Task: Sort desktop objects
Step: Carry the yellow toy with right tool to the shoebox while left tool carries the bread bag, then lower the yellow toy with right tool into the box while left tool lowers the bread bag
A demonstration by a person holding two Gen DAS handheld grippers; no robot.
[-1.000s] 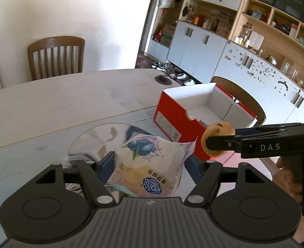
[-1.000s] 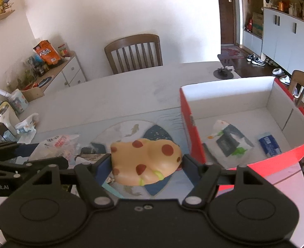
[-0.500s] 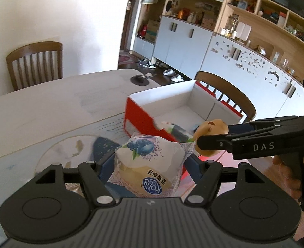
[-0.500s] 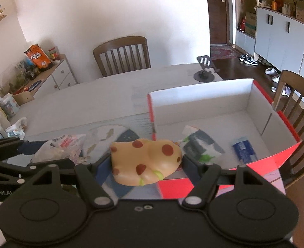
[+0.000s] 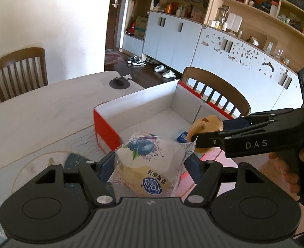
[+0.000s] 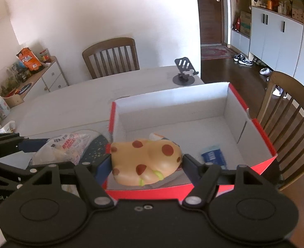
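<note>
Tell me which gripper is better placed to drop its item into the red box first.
Right. The right gripper holds the spotted toy already past the red box's near wall, while the left gripper's snack packet looks short of the box's edge.

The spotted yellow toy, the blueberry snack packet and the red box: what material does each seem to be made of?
Spotted yellow toy: probably soft rubber or foam; matte, rounded, held in the right hand-held gripper.
Blueberry snack packet: thin printed plastic film; glossy, crinkled, with a clear sealed edge, held in the left hand-held gripper.
Red box: apparently cardboard; thin flat walls, red outside, white inside.
</note>
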